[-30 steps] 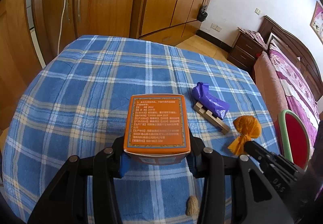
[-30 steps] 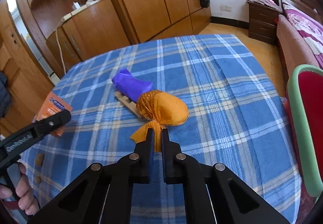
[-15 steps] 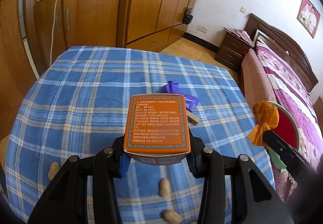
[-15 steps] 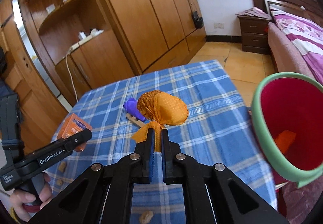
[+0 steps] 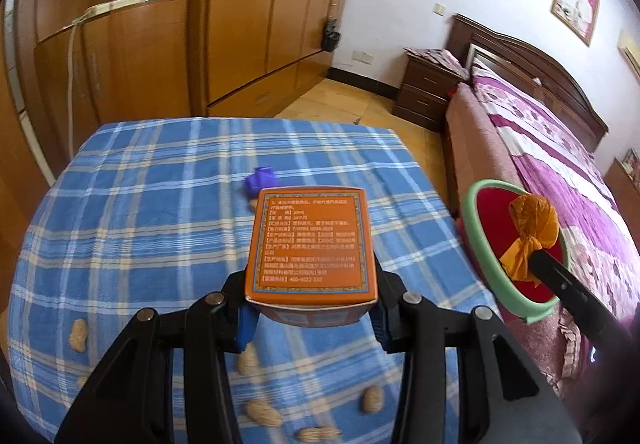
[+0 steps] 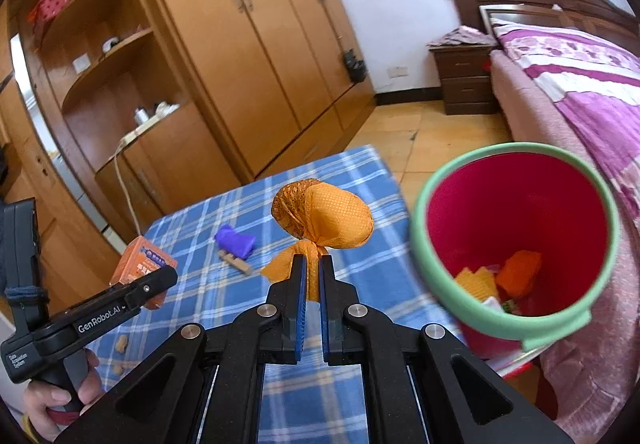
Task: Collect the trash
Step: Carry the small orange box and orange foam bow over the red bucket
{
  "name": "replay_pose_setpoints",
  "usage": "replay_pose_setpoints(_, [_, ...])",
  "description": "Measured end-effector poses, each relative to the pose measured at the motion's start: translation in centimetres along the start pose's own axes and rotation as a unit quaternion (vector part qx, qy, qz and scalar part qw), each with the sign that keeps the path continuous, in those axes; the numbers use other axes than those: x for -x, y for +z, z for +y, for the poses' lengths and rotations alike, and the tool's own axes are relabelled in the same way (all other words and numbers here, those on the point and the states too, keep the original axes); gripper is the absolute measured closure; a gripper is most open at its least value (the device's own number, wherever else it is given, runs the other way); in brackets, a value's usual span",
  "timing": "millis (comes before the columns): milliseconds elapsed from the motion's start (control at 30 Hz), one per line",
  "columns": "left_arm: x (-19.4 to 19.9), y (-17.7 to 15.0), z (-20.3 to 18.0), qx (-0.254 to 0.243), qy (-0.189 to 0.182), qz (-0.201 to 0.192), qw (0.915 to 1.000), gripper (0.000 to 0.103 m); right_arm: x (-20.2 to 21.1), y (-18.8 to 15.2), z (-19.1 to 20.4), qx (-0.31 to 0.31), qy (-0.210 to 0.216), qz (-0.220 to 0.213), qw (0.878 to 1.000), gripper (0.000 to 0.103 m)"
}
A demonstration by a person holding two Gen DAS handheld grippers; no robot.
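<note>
**Both tongs loaded, orange bundle at the bin**

Left tongs (image 5: 312, 318) are clamping the orange box (image 5: 312, 244) by its lower sides, box lying flat with the printed label facing up, lifted clear of the bench (image 5: 140, 212). From the right wrist view the same box (image 6: 142, 264) is showing at the tip of the left tongs (image 6: 154, 286), with the person's left hand (image 6: 52, 400) gripping the handle.

Right tongs (image 6: 313, 284) are pinching the knotted tail of the orange bundle (image 6: 328, 220), jaws nearly together with only the fabric between them. The bundle is hanging in the air, just left of the rim of the red bin (image 6: 516, 228) in that view. In the left wrist view the bundle (image 5: 532, 220) is overlapping the mouth of the bin (image 5: 480, 244); cannot tell whether it is actually over the opening or in front of it.

Bin has a green rim and is sitting beside the bench edge, next to the bed (image 6: 592, 92). Orange and yellow scraps (image 6: 516, 272) are lying at the bottom.

Peanuts (image 5: 78, 334) are lying scattered on the near part of the blue plaid cloth. Farther out, a purple wad (image 6: 236, 240) is resting against a wooden clip (image 6: 236, 263). A wooden wardrobe (image 6: 260, 44) is standing behind the bench.
</note>
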State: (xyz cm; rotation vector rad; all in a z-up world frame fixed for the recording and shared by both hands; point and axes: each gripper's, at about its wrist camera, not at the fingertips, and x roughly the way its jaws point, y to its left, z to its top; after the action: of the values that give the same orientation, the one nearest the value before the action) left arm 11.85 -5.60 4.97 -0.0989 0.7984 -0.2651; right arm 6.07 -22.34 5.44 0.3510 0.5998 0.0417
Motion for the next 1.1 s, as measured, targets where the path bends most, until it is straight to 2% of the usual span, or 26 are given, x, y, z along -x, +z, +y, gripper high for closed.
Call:
replay_pose_setpoints(467, [-1.9,0.5,-8.5,-0.062,-0.077,0.017,0.9949,0.057,3.2,-0.2,-7.2,-0.066,-0.061,-0.031,0.995,0.097])
replay_pose_setpoints(800, [-5.3,0.5,-15.3,-0.117,-0.128,0.044,0.9838,0.057,3.5,-0.6,-12.8,-0.119,-0.105,-0.029,0.987,0.097])
replay_pose_setpoints(1100, [-8.5,0.5,-19.8,-0.16,-0.147,0.061,0.9743,0.057,3.1,-0.8,-16.3,-0.142,-0.123,-0.024,0.982,0.094])
